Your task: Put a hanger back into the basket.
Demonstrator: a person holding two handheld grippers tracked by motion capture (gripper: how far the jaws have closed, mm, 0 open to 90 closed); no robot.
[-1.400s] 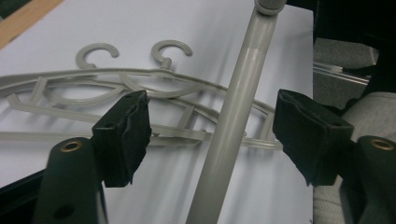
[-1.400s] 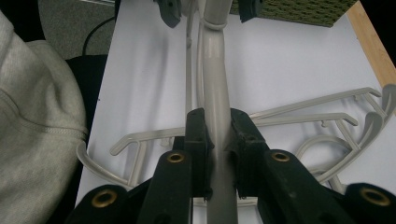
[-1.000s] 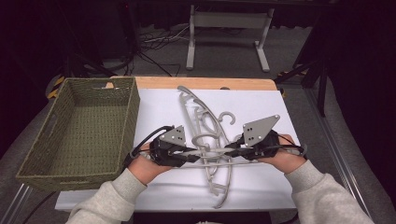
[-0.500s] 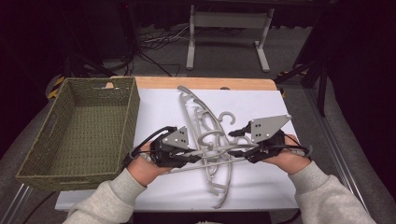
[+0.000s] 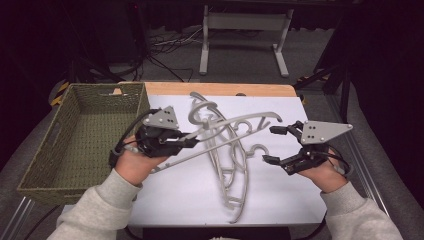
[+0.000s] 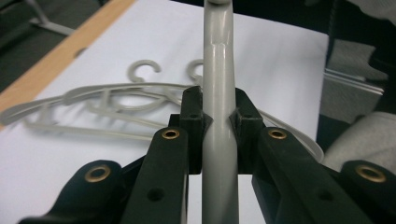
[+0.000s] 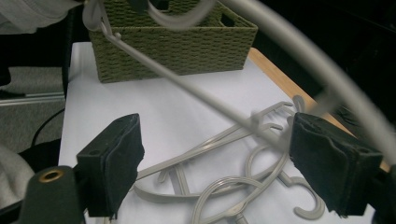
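Dark workshop floor with cables and a grey metal stand behind; white-topped table with a wooden far edge (image 5: 220, 89) in front. Olive woven rectangular basket (image 5: 75, 145) sits at the table's left side, open and holding nothing, probably the destination for the hangers.

Pile of grey plastic clothes hangers (image 5: 232, 170) lies mid-table, hooks pointing to the far edge. One grey plastic hanger (image 5: 235, 125) is raised clear of the pile, tilted, its low end toward the basket.

Left gripper (image 5: 192, 142): jaws clamped tight on that hanger's arm; the left gripper view shows the bar (image 6: 218, 140) pinched between both pads. A one-sided grip, so the free end swings out high.

Right gripper (image 5: 274, 145): jaws have just been opening, now spread wide with nothing between them, standing apart from the hanger — judged a release so the left hand carries alone.

No brands, labels or writing legible.
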